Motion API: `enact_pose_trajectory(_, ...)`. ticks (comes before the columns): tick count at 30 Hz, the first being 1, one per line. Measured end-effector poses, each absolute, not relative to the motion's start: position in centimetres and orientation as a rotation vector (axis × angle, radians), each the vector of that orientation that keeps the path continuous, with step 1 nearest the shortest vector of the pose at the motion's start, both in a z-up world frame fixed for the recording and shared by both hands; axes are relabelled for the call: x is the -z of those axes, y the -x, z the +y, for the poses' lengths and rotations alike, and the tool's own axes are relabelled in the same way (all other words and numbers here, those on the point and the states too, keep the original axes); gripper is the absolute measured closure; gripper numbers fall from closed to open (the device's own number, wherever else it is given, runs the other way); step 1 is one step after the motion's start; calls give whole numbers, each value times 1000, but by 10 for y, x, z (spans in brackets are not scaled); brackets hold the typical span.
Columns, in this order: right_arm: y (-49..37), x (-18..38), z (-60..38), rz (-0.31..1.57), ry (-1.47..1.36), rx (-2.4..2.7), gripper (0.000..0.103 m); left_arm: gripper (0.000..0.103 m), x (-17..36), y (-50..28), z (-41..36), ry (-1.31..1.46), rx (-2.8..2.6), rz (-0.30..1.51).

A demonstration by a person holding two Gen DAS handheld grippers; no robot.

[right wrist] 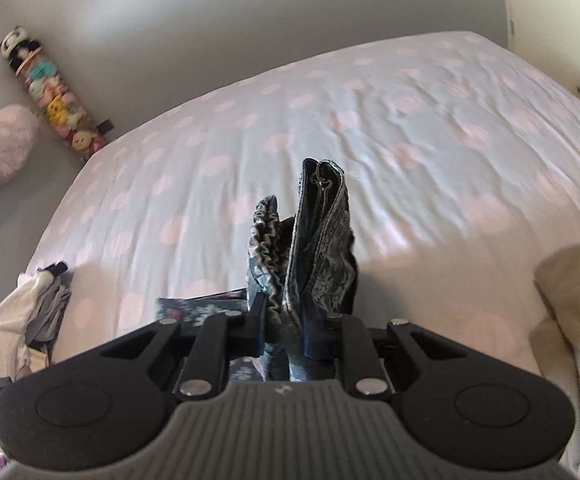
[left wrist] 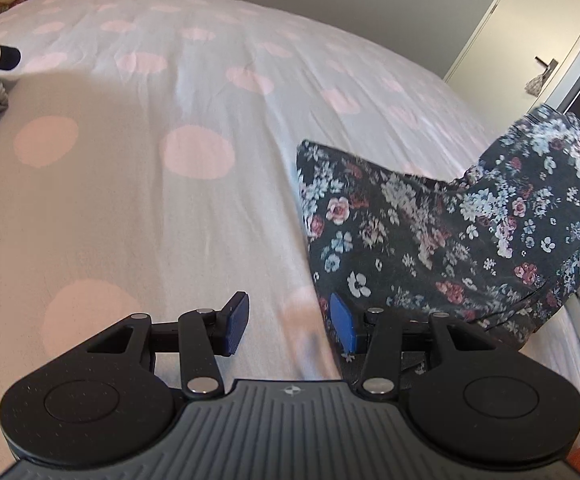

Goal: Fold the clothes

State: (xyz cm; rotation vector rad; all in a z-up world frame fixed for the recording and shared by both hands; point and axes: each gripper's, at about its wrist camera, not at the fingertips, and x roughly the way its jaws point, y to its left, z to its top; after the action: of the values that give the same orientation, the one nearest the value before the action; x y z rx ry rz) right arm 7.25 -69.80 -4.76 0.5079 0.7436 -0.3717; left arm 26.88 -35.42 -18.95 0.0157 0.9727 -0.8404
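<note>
A big bed with a white cover dotted with pink circles (right wrist: 370, 120) fills the room. A tall stack of small soft toys (right wrist: 53, 100) stands by its far left corner. A white door with a dark handle (left wrist: 546, 65) is past its right edge.

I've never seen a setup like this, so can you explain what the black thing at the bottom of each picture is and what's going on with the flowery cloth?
Each picture comes from a camera on a hand-held gripper, looking along its two fingers. The left gripper is open above the polka-dot bed sheet, beside the dark floral garment, gripping nothing. The right gripper is clamped on that garment's bunched edge, lifting it off the bed. Other clothes lie at the left edge.
</note>
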Motion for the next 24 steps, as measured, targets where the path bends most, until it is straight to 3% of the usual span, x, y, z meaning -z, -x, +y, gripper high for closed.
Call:
enact_pose_trajectory(8,-141,61,-594,802,-429,241,85,60,182,-278,-336,117,875,984)
enact_pose_trajectory(19,-187,163,-509,923,-242,259,85,60,182,-283,-330,169,877,1005)
enact_pose_trajectory(24,-187,177,-501,923,-228,240,77,60,181,-283,-332,185,884,1002)
